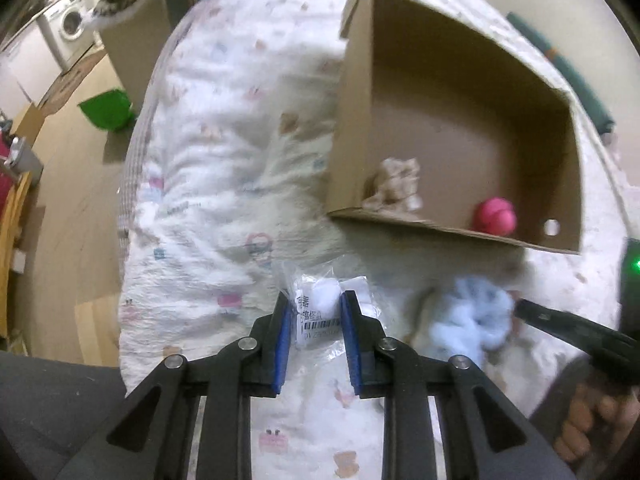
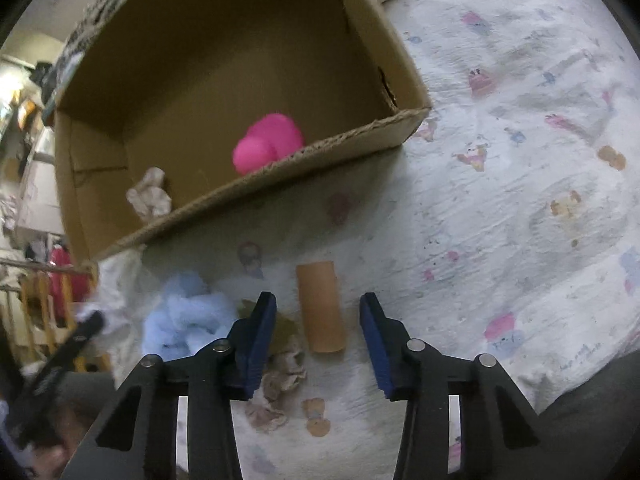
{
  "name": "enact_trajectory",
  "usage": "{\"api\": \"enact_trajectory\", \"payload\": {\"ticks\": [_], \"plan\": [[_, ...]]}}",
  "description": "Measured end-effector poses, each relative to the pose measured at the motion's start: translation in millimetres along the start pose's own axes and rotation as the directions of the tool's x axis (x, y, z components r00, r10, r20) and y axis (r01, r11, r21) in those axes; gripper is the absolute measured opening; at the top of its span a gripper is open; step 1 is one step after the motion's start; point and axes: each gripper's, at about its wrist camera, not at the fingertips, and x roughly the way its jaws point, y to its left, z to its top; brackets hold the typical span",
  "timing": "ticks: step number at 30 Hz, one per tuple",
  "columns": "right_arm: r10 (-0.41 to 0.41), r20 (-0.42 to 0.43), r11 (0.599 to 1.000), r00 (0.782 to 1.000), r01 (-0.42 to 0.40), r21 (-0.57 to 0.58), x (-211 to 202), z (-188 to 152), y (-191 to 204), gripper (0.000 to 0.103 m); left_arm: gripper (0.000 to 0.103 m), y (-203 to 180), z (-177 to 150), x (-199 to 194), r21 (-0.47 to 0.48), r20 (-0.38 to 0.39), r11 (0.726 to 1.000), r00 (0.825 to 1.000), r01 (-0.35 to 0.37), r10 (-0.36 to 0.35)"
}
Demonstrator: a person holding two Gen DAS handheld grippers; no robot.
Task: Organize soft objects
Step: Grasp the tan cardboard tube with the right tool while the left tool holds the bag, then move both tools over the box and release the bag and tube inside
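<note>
Soft things sorted on our cartoon-print white bed quilt (image 2: 520,160), beside the open brown cardboard box (image 2: 280,176).

In the box we see a bright pink rounded plush (image 2: 268,140) and a beige crumpled cloth (image 1: 396,186). Our left gripper (image 1: 314,312) pinches a clear plastic bag of white fluff (image 1: 320,304); our right gripper (image 2: 318,316) spreads wide around an orange foam cylinder (image 2: 322,308), near a pale blue fluffy bundle (image 2: 184,312).

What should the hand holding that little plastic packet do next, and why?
Probably carry it forward and to the right, over the cardboard box, then let go. The left tool is shut on the plastic packet, which is above the bedspread, while a pink toy and a beige cloth already lie inside.
</note>
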Motion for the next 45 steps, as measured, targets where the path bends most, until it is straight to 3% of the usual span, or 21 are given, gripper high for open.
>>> {"api": "enact_trajectory", "payload": {"ticks": [4, 7, 9, 19, 24, 28, 34, 40, 45], "plan": [[-0.038, -0.031, 0.999, 0.999, 0.038, -0.016, 12.1, -0.6, 2.3, 0.035, 0.021, -0.8, -17.4, -13.8, 0.000, 0.006, 1.000, 1.000, 0.019, -0.019], [-0.068, -0.039, 0.997, 0.997, 0.067, -0.044, 18.1, -1.5, 7.4, 0.022, 0.021, 2.8, -13.6, -5.9, 0.005, -0.001, 1.000, 1.000, 0.016, -0.016], [-0.082, -0.036, 0.996, 0.996, 0.080, -0.050, 18.8, -2.9, 8.3, 0.009, 0.021, 3.4, -17.8, -6.7, 0.013, 0.007, 1.000, 1.000, 0.008, -0.008], [-0.034, 0.092, 0.996, 0.995, 0.041, -0.077, -23.5, -14.7, 11.9, 0.008, 0.021, 9.1, -15.9, -8.5, -0.021, 0.042, 0.999, 0.999, -0.026, 0.027], [0.039, 0.122, 0.995, 0.992, -0.027, -0.099, -39.1, -29.9, 16.5, 0.008, 0.021, 8.0, -17.3, -14.5, -0.017, 0.073, 0.999, 0.997, -0.038, 0.040], [0.108, 0.203, 0.983, 0.973, -0.075, -0.168, -62.9, -38.3, 28.4, 0.008, 0.021, 6.4, -17.9, -20.5, -0.015, 0.108, 0.999, 0.993, -0.038, 0.040], [0.104, 0.310, 0.975, 0.945, -0.035, -0.220, -86.4, -40.5, 41.3, 0.008, 0.021, 0.7, -18.0, -20.8, 0.016, 0.121, 0.996, 0.989, -0.087, 0.085], [0.128, 0.375, 0.967, 0.918, -0.032, -0.253, -106.9, -21.6, 47.7, 0.008, 0.021, -6.9, 0.6, -37.3, 0.019, 0.176, 0.998, 0.982, -0.067, 0.063], [0.127, 0.397, 0.966, 0.909, -0.023, -0.257, -110.6, 3.3, 46.5, 0.008, 0.021, -26.8, 28.8, -55.1, 0.077, 0.257, 0.995, 0.966, -0.061, 0.039]]}}
